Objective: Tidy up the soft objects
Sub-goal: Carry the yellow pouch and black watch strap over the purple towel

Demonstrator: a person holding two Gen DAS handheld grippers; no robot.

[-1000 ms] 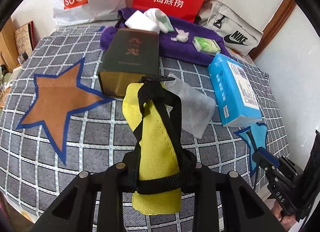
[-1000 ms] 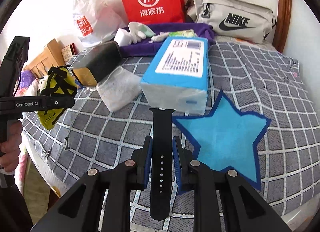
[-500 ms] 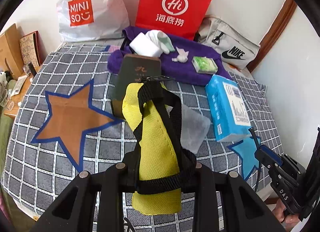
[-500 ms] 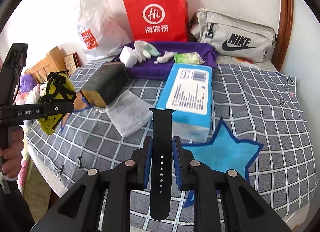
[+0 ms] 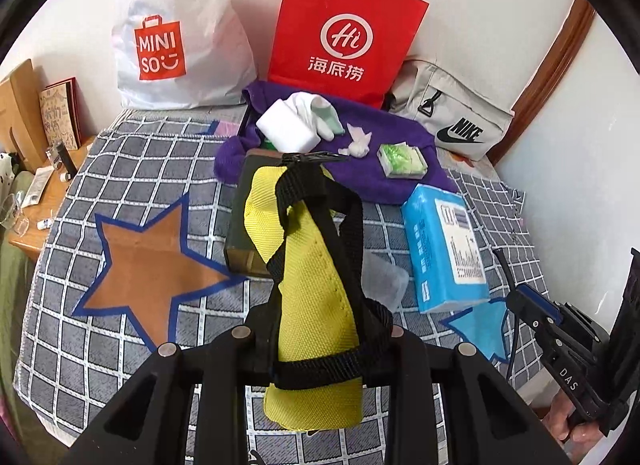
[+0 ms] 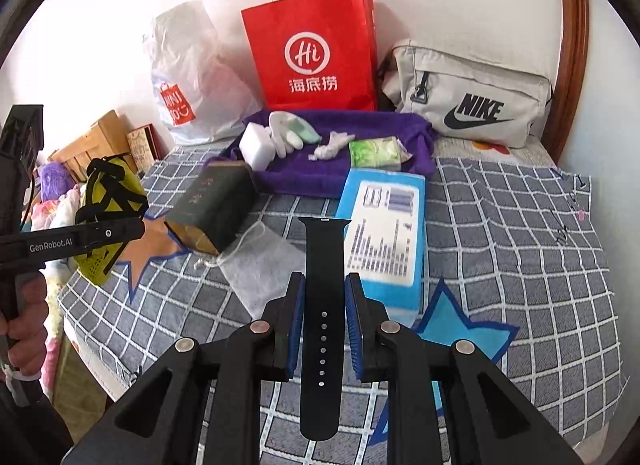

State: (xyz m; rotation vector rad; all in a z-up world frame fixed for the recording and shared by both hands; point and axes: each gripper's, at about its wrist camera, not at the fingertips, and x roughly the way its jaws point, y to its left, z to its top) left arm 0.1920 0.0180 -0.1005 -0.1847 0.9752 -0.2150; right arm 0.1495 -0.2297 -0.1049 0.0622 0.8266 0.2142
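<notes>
My left gripper (image 5: 318, 339) is shut on a yellow fabric pouch with black straps (image 5: 308, 265), held above the near edge of the checked bed; the pouch also shows in the right wrist view (image 6: 108, 209). My right gripper (image 6: 323, 297) is shut on a black watch strap (image 6: 323, 305), held above the bed near the blue star patch (image 6: 456, 329). A purple towel (image 6: 360, 169) at the back holds a white sponge block (image 6: 258, 145), a white glove (image 6: 286, 131), a crumpled tissue (image 6: 330, 147) and a green tissue pack (image 6: 374, 153).
A dark green box (image 6: 216, 205), a white mesh bag (image 6: 260, 269) and a blue tissue pack (image 6: 384, 233) lie mid-bed. A brown star patch (image 5: 152, 261) is at the left. A Miniso bag (image 5: 176, 37), red paper bag (image 5: 344, 37) and Nike bag (image 5: 452, 121) line the wall.
Both grippers have pulled back and up from the bed, so the bed and the bags at the wall look farther off. Each still holds its object.
</notes>
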